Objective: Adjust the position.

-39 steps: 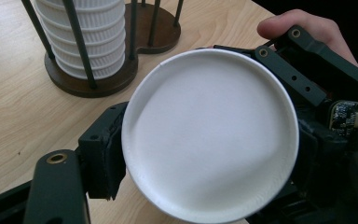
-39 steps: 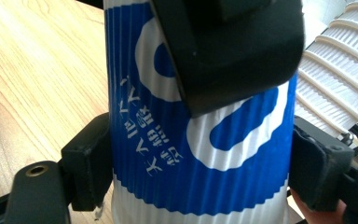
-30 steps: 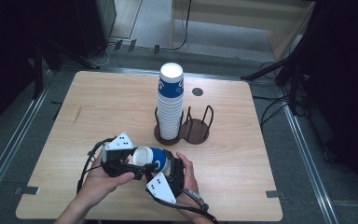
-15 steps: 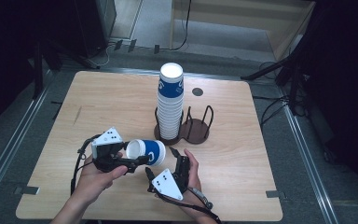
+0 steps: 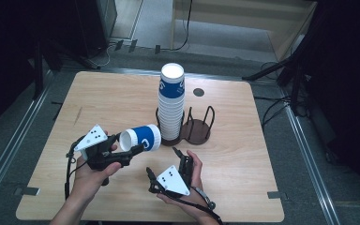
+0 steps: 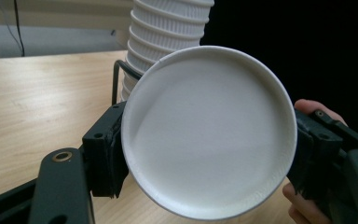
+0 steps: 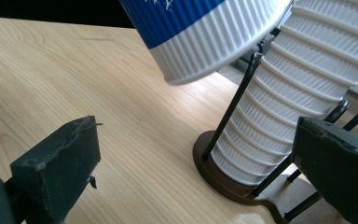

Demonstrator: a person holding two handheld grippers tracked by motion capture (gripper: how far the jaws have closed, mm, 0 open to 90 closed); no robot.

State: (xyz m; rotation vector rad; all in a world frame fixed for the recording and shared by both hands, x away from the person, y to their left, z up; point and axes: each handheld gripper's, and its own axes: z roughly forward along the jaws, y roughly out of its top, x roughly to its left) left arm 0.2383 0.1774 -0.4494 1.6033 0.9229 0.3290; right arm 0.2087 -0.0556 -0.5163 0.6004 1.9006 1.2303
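Wooden surface [image 5: 122,98], pale grain, rounded corners, standing on a grey floor. Landmark: the tall stack of cups [image 5: 171,103] — white ribbed sides, a blue band on the topmost, all mouth-down — seated in one ring of a dark wire holder [image 5: 198,131] near the middle of the surface; the holder's second ring lies just to the right of the stack. Single cup [image 5: 141,138], blue band with white ribbed lower part, lies tipped on its side in the air just left of the stack's lower half, its flat end toward the stack, its open mouth turned away. Left tool [image 5: 122,153] is clenched on this cup — in the left gripper view the black pads [image 6: 103,154] press both sides of the white rim, the cup's mouth [image 6: 209,135] facing the camera, with the stack behind it. Right tool [image 5: 166,164] sits near the front of the stack, below the cup, and is released: its jaws have just been opening, and in the right gripper view they stand wide apart with nothing between them, looking at the holder's base [image 7: 223,179] and the stack's foot, the held cup [image 7: 205,32] overhead.
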